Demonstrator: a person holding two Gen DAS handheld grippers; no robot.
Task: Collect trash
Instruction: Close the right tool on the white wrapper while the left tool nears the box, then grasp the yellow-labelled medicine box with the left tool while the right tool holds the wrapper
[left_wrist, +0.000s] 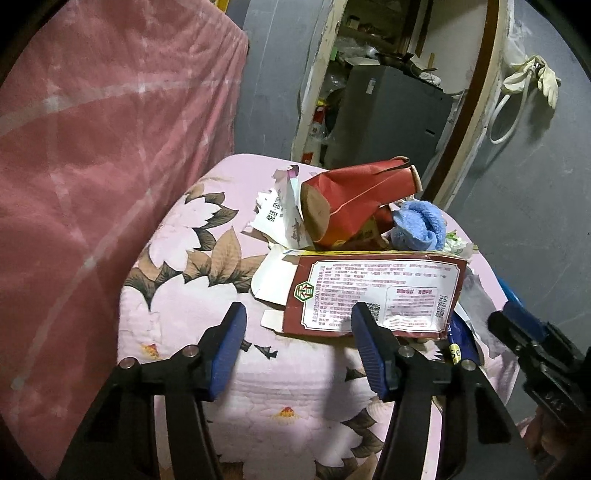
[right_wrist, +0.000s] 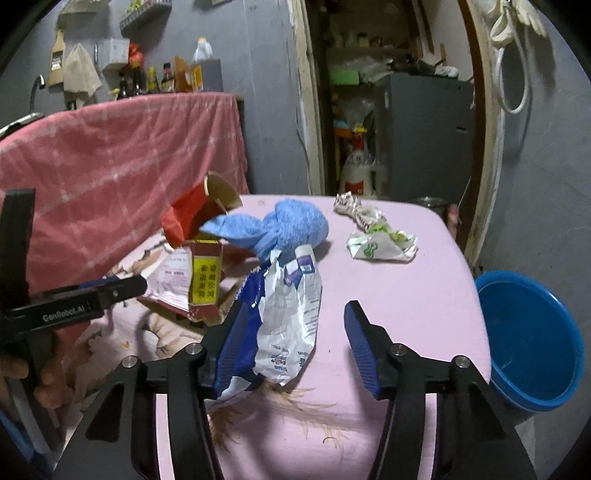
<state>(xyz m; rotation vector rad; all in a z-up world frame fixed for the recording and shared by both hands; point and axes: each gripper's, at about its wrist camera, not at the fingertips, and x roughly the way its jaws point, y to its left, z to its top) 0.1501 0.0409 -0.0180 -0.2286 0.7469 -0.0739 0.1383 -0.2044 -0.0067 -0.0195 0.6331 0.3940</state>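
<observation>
Both grippers, left gripper (left_wrist: 299, 347), right gripper (right_wrist: 293, 345), fingers spread, level over trash-strewn table (right_wrist: 406, 295)

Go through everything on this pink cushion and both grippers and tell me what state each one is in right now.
left gripper: open, holding nothing
right gripper: open, around the wrapper's lower part
blue-and-white wrapper: crumpled, lying flat
maroon box: flattened, flaps torn open
red paper bag: crushed, tipped on its side
blue cloth: bunched and knotted
green-and-white wrapper: crumpled
blue basin: upright, nothing visible inside
</observation>
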